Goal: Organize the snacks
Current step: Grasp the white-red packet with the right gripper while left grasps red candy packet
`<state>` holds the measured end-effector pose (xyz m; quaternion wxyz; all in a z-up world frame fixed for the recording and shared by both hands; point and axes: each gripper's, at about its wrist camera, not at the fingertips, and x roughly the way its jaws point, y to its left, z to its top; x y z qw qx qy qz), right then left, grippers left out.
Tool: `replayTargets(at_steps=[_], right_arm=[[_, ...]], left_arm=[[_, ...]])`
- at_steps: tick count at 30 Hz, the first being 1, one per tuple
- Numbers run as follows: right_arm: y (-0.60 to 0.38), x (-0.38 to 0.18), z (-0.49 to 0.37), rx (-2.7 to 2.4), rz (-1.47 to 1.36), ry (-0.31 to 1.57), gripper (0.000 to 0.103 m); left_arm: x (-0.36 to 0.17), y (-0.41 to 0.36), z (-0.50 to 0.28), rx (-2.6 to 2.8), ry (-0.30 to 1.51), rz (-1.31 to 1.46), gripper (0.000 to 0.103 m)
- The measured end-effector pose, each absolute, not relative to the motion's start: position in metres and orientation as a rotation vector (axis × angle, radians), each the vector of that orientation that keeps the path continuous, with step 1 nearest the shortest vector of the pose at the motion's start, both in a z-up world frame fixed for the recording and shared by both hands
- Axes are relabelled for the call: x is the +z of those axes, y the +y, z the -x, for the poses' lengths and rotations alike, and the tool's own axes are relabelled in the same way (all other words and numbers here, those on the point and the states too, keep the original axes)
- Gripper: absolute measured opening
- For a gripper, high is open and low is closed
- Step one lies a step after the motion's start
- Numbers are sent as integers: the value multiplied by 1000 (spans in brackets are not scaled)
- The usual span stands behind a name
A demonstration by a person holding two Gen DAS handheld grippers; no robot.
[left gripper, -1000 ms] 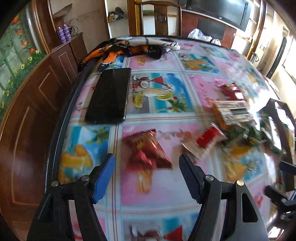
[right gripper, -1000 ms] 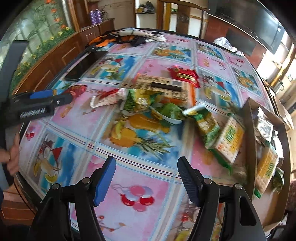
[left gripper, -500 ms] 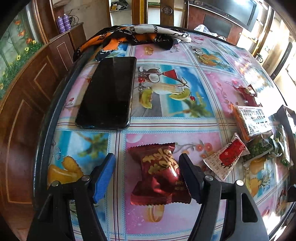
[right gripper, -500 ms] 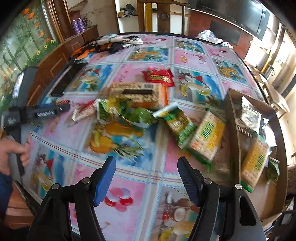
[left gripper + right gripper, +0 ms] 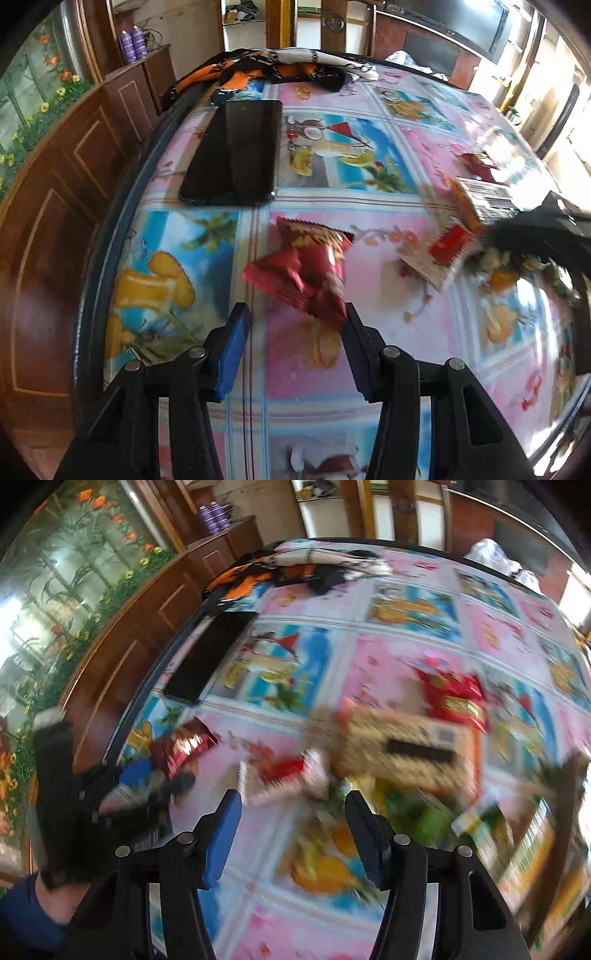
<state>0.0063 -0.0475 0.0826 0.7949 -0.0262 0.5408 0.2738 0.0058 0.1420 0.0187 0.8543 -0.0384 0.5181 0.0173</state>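
Note:
A dark red snack packet lies on the patterned tablecloth just ahead of my open left gripper; its near corner touches the right finger, and the jaws are not closed on it. It also shows in the right wrist view. A red-and-white packet lies to its right. My open, empty right gripper hovers before that red-and-white packet. Beyond it lie a tan cracker pack, a red packet and green packets. The view is blurred.
A black phone lies near the table's left edge. An orange, black and white cloth lies at the far edge. A wooden cabinet stands left of the table. The other gripper shows at the right.
My left gripper has moved forward and the red packet now looks tilted against its right finger. My right gripper has swung left toward the red-and-white packet, away from the box.

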Motion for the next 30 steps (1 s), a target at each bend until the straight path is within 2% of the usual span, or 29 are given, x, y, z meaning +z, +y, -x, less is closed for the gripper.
replayTargets(at_steps=[9, 12, 17, 19, 20, 26, 30], right_arm=[[-7, 38, -54, 681, 104, 1255, 63], [-12, 41, -48, 684, 96, 1266, 63], [-23, 45, -18, 708, 142, 1302, 63], [-27, 44, -3, 736, 154, 1314, 63], [-26, 44, 3, 744, 160, 1316, 63], [-30, 51, 5, 669, 218, 1239, 63], [-22, 48, -4, 650, 273, 1202, 63]], left_arm=[[35, 153, -5, 35, 1048, 94, 52], [38, 157, -11, 29, 1039, 89, 53], [42, 159, -19, -1, 1034, 65, 59], [41, 157, -25, -25, 1043, 45, 69], [38, 155, -29, -32, 1055, 18, 69], [24, 148, -42, -33, 1094, -50, 69], [16, 147, -44, -21, 1094, -67, 51]])
